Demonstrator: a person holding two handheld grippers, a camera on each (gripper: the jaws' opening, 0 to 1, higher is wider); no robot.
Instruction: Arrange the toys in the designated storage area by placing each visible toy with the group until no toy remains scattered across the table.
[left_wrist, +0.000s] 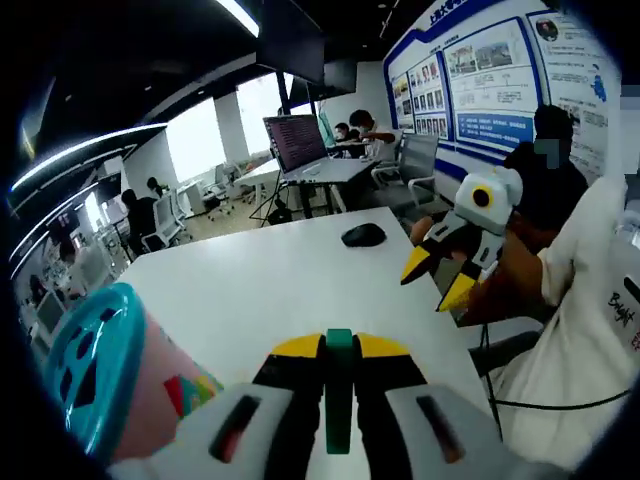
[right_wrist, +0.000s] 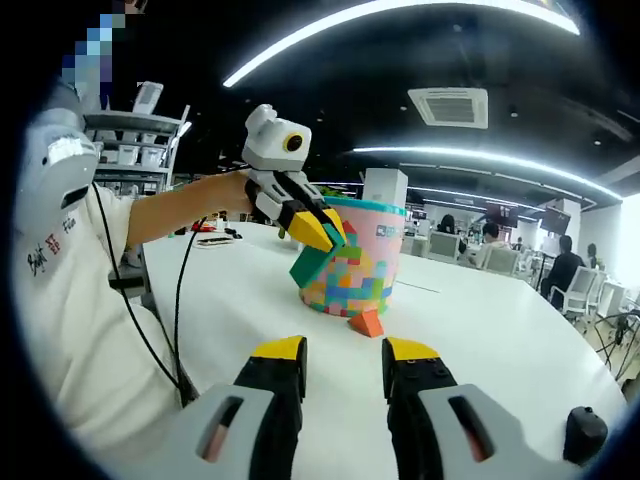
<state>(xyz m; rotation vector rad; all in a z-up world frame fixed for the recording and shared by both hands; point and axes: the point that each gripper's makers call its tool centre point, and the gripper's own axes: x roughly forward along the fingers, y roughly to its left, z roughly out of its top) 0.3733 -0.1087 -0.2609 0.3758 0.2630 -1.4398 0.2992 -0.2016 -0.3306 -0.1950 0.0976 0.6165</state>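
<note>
A white worktop (right_wrist: 480, 320) is seen in both views. On it a pink bucket (right_wrist: 362, 262) with a teal rim and a pattern of coloured blocks is stood upright. An orange toy piece (right_wrist: 367, 322) is laid on the worktop just beside the bucket's base, on the side nearer the right gripper view's camera. A black computer mouse (left_wrist: 363, 235) is set on the worktop well apart from the bucket, near the far edge.

Open-plan office, observed around you.
You stand at a white table (left_wrist: 260, 280); far desks carry a monitor (left_wrist: 295, 142), seated staff, office chairs (left_wrist: 418, 160), ceiling strip lights (right_wrist: 400, 15), and a wall noticeboard (left_wrist: 480, 80).
</note>
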